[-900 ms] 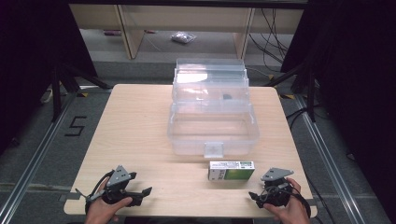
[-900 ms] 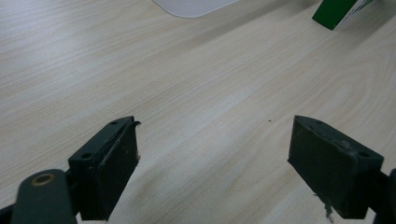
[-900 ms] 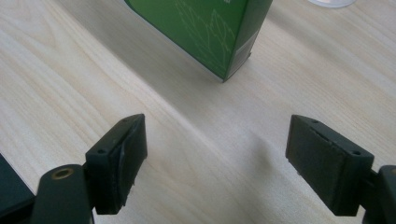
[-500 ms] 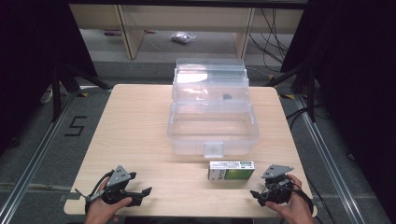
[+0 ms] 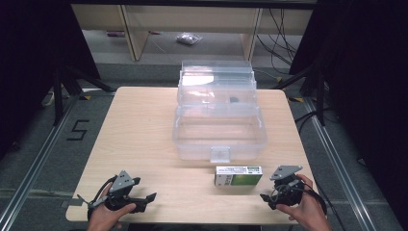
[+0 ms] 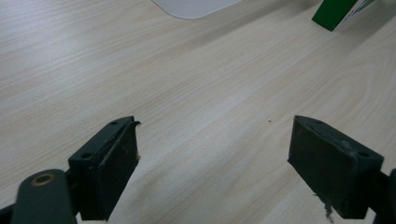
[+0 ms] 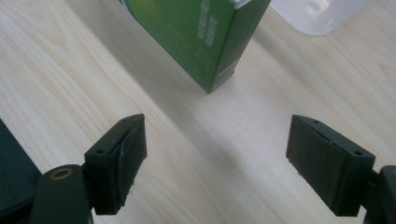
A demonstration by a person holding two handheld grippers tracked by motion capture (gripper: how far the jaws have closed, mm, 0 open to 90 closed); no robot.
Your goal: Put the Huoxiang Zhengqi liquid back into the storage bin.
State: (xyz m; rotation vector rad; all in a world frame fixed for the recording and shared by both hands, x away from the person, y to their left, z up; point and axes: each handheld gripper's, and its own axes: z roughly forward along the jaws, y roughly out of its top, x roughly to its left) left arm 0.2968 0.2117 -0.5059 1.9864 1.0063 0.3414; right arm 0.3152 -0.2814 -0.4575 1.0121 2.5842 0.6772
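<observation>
A green and white carton [image 5: 238, 175] lies flat on the wooden table [image 5: 144, 134], just in front of a clear plastic box [image 5: 219, 130] whose lid stands open at the back. My right gripper [image 5: 269, 196] rests at the table's front right, close to the carton's right end, jaws open and empty. In the right gripper view the carton's green corner [image 7: 205, 37] lies a short way ahead of the open gripper [image 7: 215, 156]. My left gripper [image 5: 148, 198] sits at the front left, open with bare wood between its jaws [image 6: 212, 154]. The carton's green end [image 6: 338, 11] shows far off.
The box has a small front latch [image 5: 220, 154] and a small dark item [image 5: 234, 100] in its raised tray. A number 5 [image 5: 77, 130] is marked on the floor to the left. Shelving [image 5: 192, 29] and cables stand behind the table.
My right gripper has shifted slightly forward and left, toward the carton's right end. The left gripper, carton and box have stayed put.
</observation>
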